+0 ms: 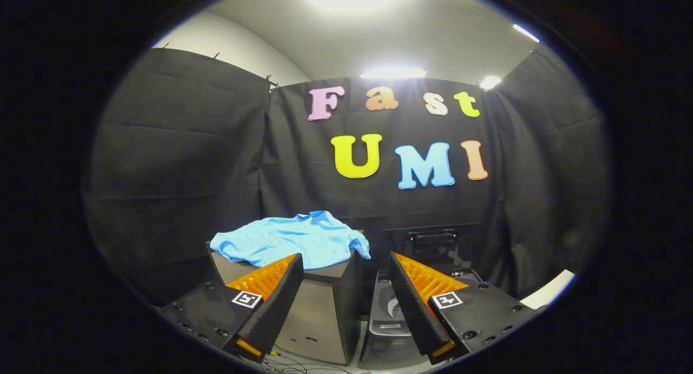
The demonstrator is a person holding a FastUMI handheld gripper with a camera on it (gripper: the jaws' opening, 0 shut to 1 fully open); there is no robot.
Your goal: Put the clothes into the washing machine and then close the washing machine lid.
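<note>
Showing the hand-held gripper (344,271) with its two fingers spread wide apart and nothing between them, the gripper view looks forward over a low stand and a small washing machine. Just beyond the left finger (273,295), a light blue garment (292,241) lies crumpled and spread on top of a dark box-like stand (319,314); the garment's near edge appears just past that fingertip, apart from it, and one corner hangs over the stand's right side. To the right of the stand, beyond and partly behind the right finger (414,298), stands the washing machine (387,330), its drum opening facing up and its lid (433,238) raised upright at the far side. Loose cables (295,366) lie on the floor near the stand's base. A black cloth wall (178,163) closes the far side of the booth.

Judged from this arrangement, the task is at its very start: the garment has not been grasped, the drum appears to hold no clothing, and the lid remains to be closed. The next step is likely a short reach forward and left to pinch the cloth.
</note>
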